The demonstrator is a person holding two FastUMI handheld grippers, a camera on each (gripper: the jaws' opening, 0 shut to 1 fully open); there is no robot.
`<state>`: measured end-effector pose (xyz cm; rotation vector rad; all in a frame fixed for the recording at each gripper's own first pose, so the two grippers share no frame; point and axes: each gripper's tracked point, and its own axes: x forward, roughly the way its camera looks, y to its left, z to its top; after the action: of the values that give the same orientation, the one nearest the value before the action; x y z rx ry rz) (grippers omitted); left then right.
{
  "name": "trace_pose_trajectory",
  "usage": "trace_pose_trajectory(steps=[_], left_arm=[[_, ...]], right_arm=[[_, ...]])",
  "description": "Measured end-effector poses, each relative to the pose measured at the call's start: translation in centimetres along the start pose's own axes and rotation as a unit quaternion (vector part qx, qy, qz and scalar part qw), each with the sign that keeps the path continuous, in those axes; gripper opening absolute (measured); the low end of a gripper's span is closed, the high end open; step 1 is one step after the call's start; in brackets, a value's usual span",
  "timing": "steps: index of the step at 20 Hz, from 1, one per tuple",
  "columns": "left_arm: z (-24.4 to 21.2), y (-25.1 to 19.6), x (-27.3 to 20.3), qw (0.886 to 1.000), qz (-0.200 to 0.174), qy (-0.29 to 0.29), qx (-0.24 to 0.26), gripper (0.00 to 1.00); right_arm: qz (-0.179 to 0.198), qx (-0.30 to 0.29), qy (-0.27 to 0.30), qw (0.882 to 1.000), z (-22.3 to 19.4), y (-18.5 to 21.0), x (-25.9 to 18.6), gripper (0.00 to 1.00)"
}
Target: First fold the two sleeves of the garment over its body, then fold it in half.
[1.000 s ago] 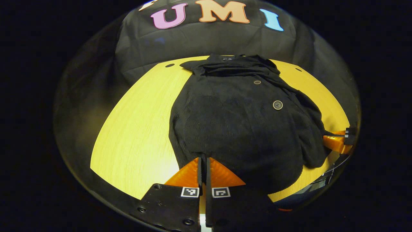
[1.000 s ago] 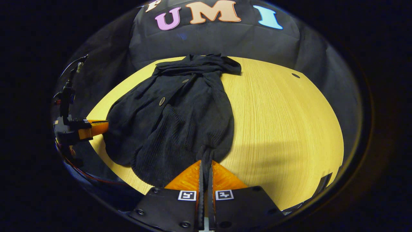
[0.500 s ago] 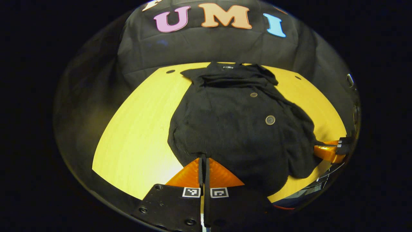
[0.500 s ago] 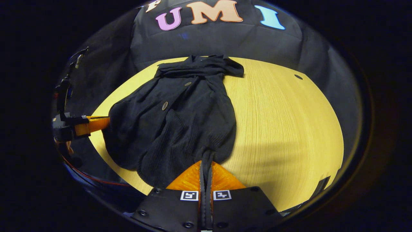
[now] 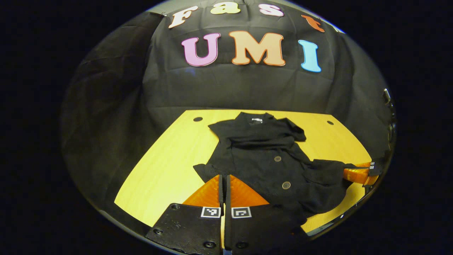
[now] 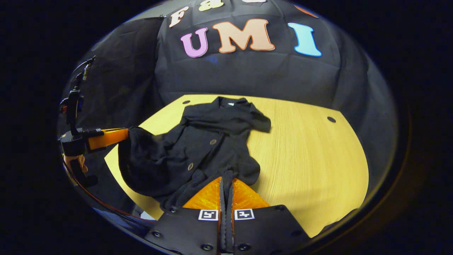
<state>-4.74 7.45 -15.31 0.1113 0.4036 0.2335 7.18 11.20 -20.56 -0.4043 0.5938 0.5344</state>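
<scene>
On the tabletop (image 5: 159, 166), a pale wood-grain board with dark round holes near its far corners, lies one black garment (image 5: 262, 156) of ribbed, matte knit. Its collar end rests flat toward the booth's wall, where folded cloth forms a thick band across the chest, while the near hem is raised off the board and gathered into loose folds. Two round buttons show on the front in the left gripper view, the farther one (image 5: 277, 159) small and the nearer one (image 5: 286, 185) larger; two appear likewise in the right gripper view (image 6: 212, 141). The left gripper (image 5: 223, 184) has two orange, wedge-shaped fingers (image 5: 207, 193) on black plates, each plate bearing one square printed marker; the fingers stand together with the left hem corner clamped between them. The right gripper (image 6: 226, 186) is of the same build, its orange fingers (image 6: 247, 196) closed on a bunched strip of the right hem corner. In the left gripper view the right gripper appears as an orange wedge (image 5: 357, 174) at the far right, cloth drawn out to it. In the right gripper view the left gripper (image 6: 116, 134) shows at the far left, gripping a hanging fold, with a hand (image 6: 75, 163) below it.
</scene>
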Motion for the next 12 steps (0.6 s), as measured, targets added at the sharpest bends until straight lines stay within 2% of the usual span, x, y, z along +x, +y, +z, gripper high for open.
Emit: trace_pose_trajectory(steps=[3, 12], left_arm=[[2.8, 0.1, 1.2, 1.000, 0.002, -0.022, -0.005, 0.00], [10.9, 0.8, 7.6, 0.998, -0.024, -0.061, -0.006, 0.00]], right_arm=[[-0.001, -0.004, -0.029, 1.000, 4.0, -1.3, 0.4, 0.02], [-0.051, -0.015, -0.082, 0.995, 13.6, -2.8, 3.6, 0.02]])
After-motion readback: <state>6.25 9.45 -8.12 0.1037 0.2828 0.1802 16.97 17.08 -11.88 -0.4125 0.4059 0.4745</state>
